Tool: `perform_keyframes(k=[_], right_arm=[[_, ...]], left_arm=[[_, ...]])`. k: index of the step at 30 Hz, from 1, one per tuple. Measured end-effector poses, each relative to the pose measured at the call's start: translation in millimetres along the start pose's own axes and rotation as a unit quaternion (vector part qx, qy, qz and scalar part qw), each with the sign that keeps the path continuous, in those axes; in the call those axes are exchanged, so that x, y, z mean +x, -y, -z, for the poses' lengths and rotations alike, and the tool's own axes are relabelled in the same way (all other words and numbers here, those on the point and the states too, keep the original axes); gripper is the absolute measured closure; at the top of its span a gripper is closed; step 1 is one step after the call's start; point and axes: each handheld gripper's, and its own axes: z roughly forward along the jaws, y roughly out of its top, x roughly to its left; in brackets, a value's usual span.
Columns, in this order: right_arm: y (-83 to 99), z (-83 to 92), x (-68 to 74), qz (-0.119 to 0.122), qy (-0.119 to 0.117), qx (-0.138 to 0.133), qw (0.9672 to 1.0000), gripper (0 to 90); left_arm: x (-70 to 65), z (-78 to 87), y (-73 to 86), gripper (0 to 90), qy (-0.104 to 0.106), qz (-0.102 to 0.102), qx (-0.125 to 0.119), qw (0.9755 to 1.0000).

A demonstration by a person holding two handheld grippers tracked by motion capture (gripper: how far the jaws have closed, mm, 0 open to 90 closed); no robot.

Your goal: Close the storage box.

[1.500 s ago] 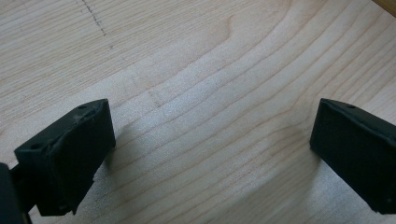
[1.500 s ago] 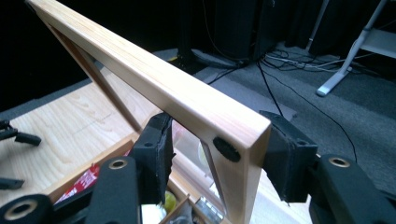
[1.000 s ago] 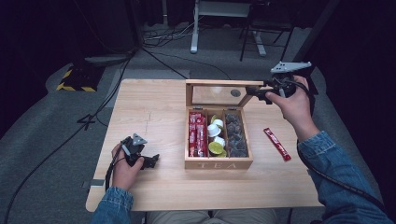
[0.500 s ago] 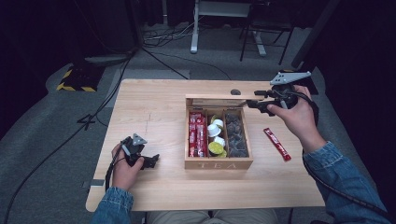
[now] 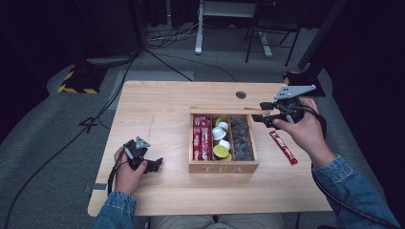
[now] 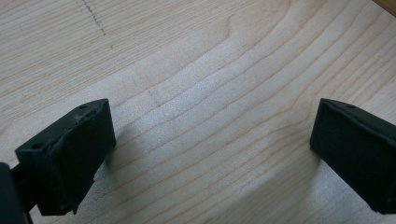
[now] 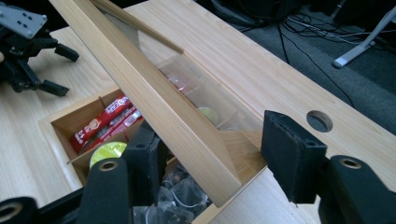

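Dark floor and cables surround our pale wooden worktop, where a tea box sits centre-right. Our right gripper straddles the box's lid at the far right corner; its jaws have just been widening, with the tilted lid edge between them and a gap on one side. A red sachet lies right of the box. Our left gripper rests wide open on bare wood at near left.

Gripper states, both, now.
Left gripper: open, nothing between its jaws.
Right gripper: jaws just opening, open around the box lid.
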Motion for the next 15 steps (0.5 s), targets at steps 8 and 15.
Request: perform_keyframes(k=[8,15], right_arm=[[10.5,-1.2,11.5,0.018,-0.005,0.011,0.9998,36.8],[18.0,-2.9,17.7,0.032,-0.003,0.019,0.9993,34.8]], left_arm=[[0.1,0.1,0.0,0.4,0.000,-0.001,0.001,1.0000],[0.2,0.4,0.1,0.5,0.001,-0.003,0.002,1.0000]])
